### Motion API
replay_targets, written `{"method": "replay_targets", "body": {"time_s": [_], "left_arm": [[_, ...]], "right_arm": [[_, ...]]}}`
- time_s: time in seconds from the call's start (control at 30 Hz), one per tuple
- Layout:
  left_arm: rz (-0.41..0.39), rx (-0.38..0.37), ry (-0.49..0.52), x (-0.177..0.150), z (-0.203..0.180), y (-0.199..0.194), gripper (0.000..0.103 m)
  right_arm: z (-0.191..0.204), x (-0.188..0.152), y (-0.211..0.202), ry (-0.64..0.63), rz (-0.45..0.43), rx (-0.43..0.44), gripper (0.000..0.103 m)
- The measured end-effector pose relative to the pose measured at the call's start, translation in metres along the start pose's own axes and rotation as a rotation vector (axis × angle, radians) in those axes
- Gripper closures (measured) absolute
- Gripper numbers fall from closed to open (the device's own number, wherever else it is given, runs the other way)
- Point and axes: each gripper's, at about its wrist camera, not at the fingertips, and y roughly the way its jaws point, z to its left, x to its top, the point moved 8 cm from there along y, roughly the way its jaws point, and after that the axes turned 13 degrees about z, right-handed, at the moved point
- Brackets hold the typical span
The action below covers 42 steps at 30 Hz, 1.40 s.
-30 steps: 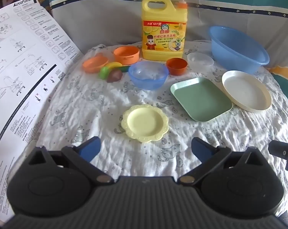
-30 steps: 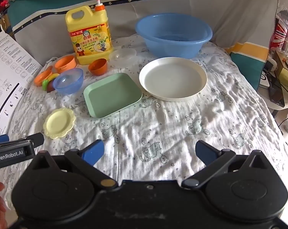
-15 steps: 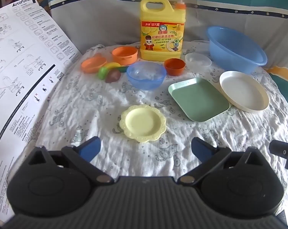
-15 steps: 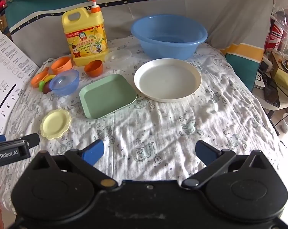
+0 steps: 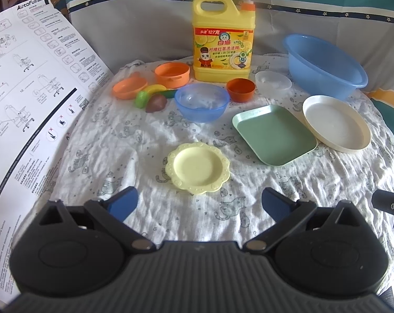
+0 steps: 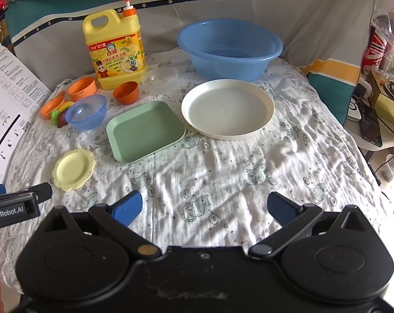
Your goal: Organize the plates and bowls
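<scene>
A small yellow scalloped plate (image 5: 197, 167) (image 6: 73, 169) lies just ahead of my open, empty left gripper (image 5: 199, 204). Behind it stand a small blue bowl (image 5: 202, 101) (image 6: 86, 112), a green square plate (image 5: 274, 134) (image 6: 145, 130) and a large white round plate (image 5: 336, 123) (image 6: 227, 109). A small red-orange bowl (image 5: 240, 89) (image 6: 126, 92), a clear bowl (image 5: 273, 82) (image 6: 159, 76), an orange bowl (image 5: 172, 74) (image 6: 82, 88) and an orange dish (image 5: 129, 88) stand farther back. My right gripper (image 6: 204, 207) is open and empty above the cloth, in front of the white plate.
A yellow detergent jug (image 5: 223, 40) (image 6: 114, 43) and a big blue basin (image 5: 324, 66) (image 6: 229, 48) stand at the back. Toy fruit (image 5: 152, 97) lies beside the blue bowl. A printed instruction sheet (image 5: 27, 104) leans at the left. The table edge drops off at the right (image 6: 358, 140).
Both grippers have drifted slightly; the dishes shift a little in both views. Nothing on the table has moved and both grippers stay open.
</scene>
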Motion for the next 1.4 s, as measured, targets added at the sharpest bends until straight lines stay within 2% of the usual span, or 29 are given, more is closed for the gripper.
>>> {"method": "replay_targets", "body": {"time_s": [1.4], "left_arm": [[0.022,0.015,0.013,0.0,0.001,0.016,0.0]], "right_arm": [[-0.009,-0.001,0.019,0.014,0.038,-0.004,0.0]]}}
